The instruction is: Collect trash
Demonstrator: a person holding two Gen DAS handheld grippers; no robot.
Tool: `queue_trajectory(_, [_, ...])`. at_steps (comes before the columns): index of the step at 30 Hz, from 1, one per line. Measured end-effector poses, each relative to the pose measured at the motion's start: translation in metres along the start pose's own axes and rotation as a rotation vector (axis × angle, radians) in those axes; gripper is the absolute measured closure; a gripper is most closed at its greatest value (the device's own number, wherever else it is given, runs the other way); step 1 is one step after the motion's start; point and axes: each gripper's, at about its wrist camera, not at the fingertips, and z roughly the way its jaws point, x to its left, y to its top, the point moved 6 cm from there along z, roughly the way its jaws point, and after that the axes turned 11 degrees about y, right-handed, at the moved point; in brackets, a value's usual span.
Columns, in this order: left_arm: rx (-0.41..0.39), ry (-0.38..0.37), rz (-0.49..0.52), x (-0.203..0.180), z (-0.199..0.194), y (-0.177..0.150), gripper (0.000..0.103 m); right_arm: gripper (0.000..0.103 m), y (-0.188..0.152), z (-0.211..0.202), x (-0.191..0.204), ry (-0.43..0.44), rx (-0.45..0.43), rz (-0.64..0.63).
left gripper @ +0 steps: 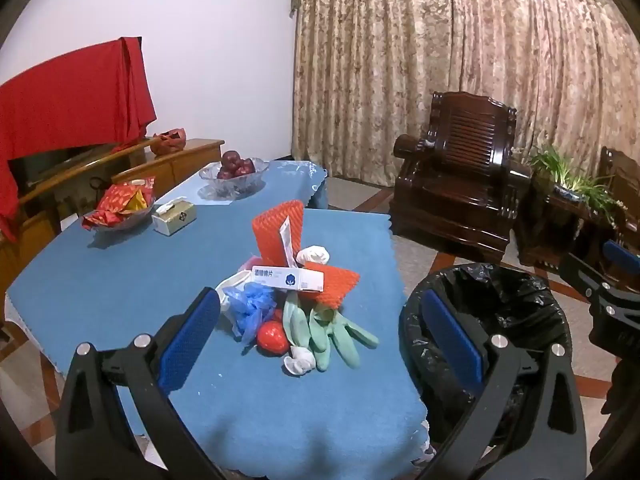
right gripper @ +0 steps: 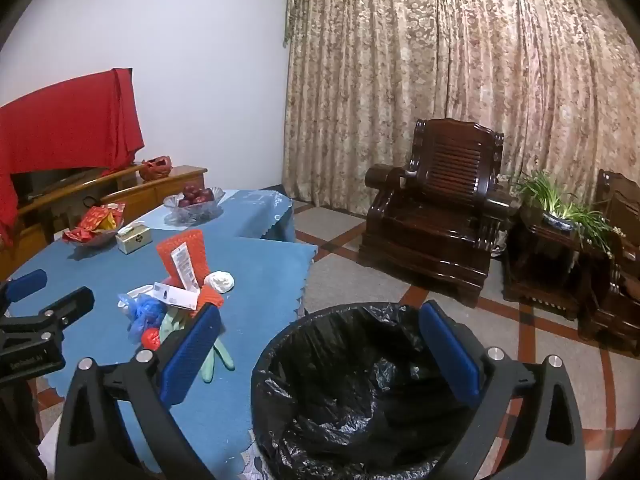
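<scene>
The left gripper [left gripper: 320, 320], black-framed with blue textured pads, hovers above the near edge of the table covered with a blue felt cloth [left gripper: 120, 280]; its jaws stand wide apart and hold nothing. The right gripper [right gripper: 320, 332], of the same build, hangs over the round bin lined with a black plastic bag [right gripper: 340, 380], which stands on the tiled floor just beside the table's right edge; its jaws are also spread wide and empty. The trash lies in one heap near the middle of the cloth. The heap consists of two orange foam net sleeves [left gripper: 278, 232], one upright and one lying flat, a white rectangular carton with blue print [left gripper: 288, 279] resting across them, a crumpled blue plastic bag [left gripper: 252, 308], a pair of pale green rubber gloves [left gripper: 332, 332] with fingers pointing toward the near edge, a small red glossy wrapper [left gripper: 273, 335] touching the gloves, and two balled white tissues [left gripper: 299, 360], one at the front of the heap and one behind it. Well apart from the heap, toward the far left of the table, stand a glass dish of red snack packets [left gripper: 120, 208], a small gold tissue box [left gripper: 174, 216] and a glass bowl of dark red apples [left gripper: 236, 172]. A dark carved wooden armchair [right gripper: 436, 216] stands before the patterned curtain [right gripper: 440, 80].
</scene>
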Motion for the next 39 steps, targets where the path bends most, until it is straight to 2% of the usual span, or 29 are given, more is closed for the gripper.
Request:
queue_trajectory(16, [-0.008, -0.004, 0.002, 0.008, 0.001, 0.005, 0.005, 0.006, 0.001, 0.003, 0.001, 0.004, 0.008, 0.016])
queue_trajectory(26, [-0.008, 0.006, 0.007, -0.001, -0.004, 0.006, 0.005, 0.006, -0.014, -0.001, -0.011, 0.004, 0.008, 0.020])
queue_trajectory(39, [-0.011, 0.007, 0.007, -0.001, -0.003, 0.005, 0.005, 0.006, -0.015, -0.001, -0.015, 0.002, 0.010, 0.027])
